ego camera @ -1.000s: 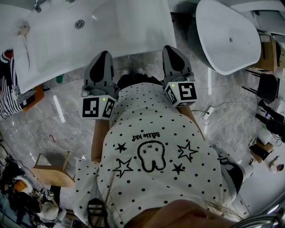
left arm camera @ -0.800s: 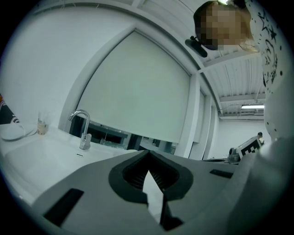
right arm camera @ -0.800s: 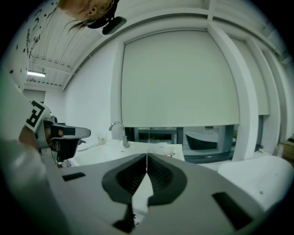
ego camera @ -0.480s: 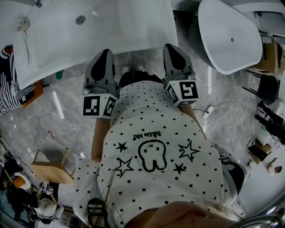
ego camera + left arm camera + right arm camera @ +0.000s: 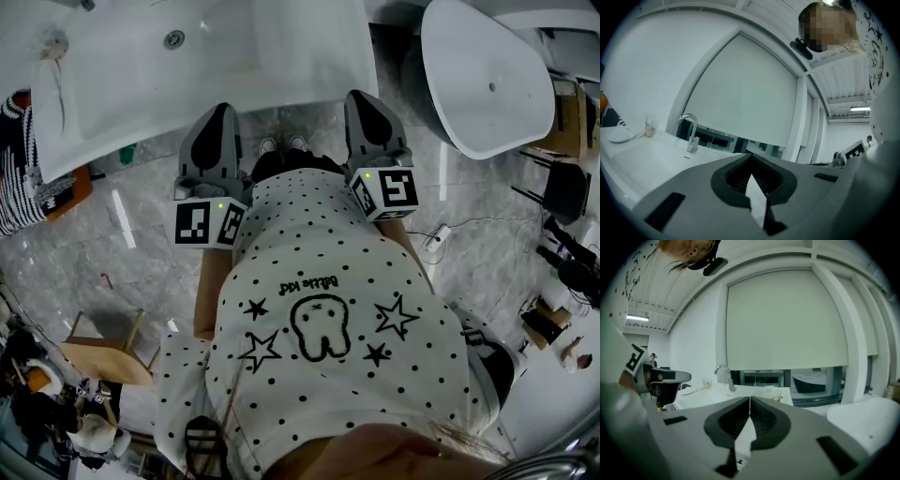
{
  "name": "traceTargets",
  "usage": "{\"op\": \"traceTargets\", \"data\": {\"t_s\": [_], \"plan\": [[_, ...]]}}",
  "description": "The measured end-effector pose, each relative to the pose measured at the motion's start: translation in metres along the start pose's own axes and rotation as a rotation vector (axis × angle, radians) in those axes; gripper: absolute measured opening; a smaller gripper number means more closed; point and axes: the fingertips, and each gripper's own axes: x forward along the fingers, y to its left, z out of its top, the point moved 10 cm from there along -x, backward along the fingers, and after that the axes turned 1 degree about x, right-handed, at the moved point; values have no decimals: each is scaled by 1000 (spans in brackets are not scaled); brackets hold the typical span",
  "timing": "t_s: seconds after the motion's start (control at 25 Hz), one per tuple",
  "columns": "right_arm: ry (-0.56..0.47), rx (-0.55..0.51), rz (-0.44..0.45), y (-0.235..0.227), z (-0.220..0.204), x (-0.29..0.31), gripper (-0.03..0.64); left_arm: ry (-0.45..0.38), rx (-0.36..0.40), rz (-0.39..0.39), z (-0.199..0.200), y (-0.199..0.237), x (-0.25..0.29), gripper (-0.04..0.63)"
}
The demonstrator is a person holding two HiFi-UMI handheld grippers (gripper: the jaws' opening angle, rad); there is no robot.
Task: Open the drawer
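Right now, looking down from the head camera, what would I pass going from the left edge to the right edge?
A striped sleeve → left gripper → right gripper → white tub → black chair. The sink counter spans too much of the width to place.

Two hand-held grippers, one white washbasin, one faucet, one oval bathtub, one wooden stool.

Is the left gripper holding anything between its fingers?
No, the fingers of the left gripper meet at the tips with nothing between them.
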Motion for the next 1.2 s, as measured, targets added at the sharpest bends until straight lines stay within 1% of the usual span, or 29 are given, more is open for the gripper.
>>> {"op": "traceTargets", "data": {"t_s": [0.48, 1.2], "plan": [[0, 2, -3, 0, 0, 1, 15, 5, 4, 12, 0, 3, -2, 5], [12, 7, -16, -1, -1, -4, 15, 24, -2, -2, -2, 1, -1, 5]]}}
